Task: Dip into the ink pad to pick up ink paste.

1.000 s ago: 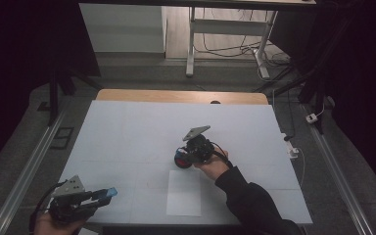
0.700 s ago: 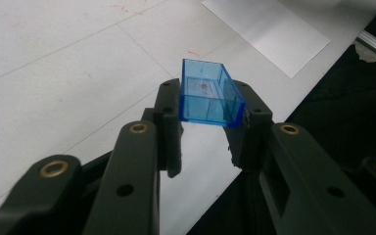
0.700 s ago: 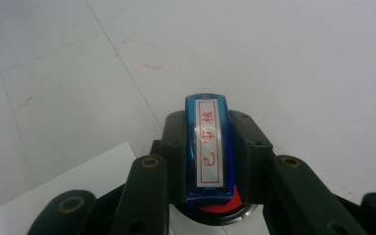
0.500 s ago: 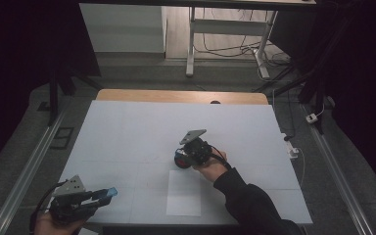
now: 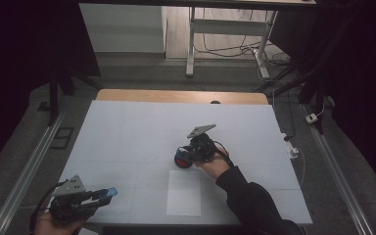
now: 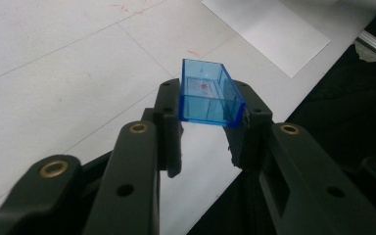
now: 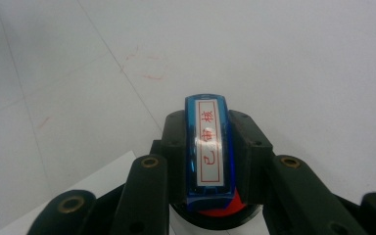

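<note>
With our left gripper [image 6: 208,132] clamping the blue cap [image 6: 208,98] at the table's near corner, our right gripper [image 7: 208,161] grips the stamp [image 7: 209,147] (label upward) just beyond the paper sheet [image 5: 184,193], so pressing it onto that sheet seems next.

My left hand-held gripper [image 6: 208,134] pinches a glossy clear-blue plastic cap [image 6: 209,96]; my stamp [image 7: 209,147] shines likewise; the white worktop [image 5: 127,132] looks matt, like the paper sheet [image 5: 184,193].

R hand-held gripper [image 5: 188,157] w/ stamp [image 7: 209,149] shifted slightly left and toward the paper sheet [image 5: 184,193] vs 1 s ago; now just above the sheet's top edge.
</note>
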`<action>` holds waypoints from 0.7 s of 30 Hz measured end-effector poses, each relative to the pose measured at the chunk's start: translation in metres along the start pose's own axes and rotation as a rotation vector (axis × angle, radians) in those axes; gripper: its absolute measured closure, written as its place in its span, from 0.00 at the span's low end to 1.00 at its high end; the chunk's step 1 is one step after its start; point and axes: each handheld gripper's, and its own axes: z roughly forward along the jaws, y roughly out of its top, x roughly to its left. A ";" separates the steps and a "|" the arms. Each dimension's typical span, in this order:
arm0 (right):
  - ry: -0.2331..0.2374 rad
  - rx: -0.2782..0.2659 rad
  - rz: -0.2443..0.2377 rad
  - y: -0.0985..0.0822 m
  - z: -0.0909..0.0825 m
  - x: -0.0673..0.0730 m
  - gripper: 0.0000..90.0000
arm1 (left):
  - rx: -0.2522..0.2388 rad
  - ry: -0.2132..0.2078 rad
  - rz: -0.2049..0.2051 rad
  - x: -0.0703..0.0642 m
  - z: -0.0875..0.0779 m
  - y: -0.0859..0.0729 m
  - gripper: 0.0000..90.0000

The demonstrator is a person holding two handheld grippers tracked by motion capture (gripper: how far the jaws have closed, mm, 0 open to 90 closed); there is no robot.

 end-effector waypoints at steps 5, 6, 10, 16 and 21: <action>0.019 -0.010 0.023 -0.001 0.000 -0.003 0.78 | 0.000 0.000 0.001 0.000 0.000 0.000 0.76; 0.019 -0.010 0.023 -0.001 0.000 -0.003 0.78 | 0.000 -0.002 0.000 0.000 0.000 0.000 0.76; 0.014 -0.010 0.017 -0.001 0.000 -0.002 0.78 | 0.000 -0.002 0.004 0.000 0.000 0.000 0.76; -0.050 0.014 -0.067 0.002 0.000 0.011 0.78 | 0.001 -0.001 0.007 -0.001 0.000 0.000 0.76; -0.053 0.020 -0.073 0.002 0.000 0.011 0.78 | -0.001 0.002 0.008 -0.001 0.000 0.000 0.76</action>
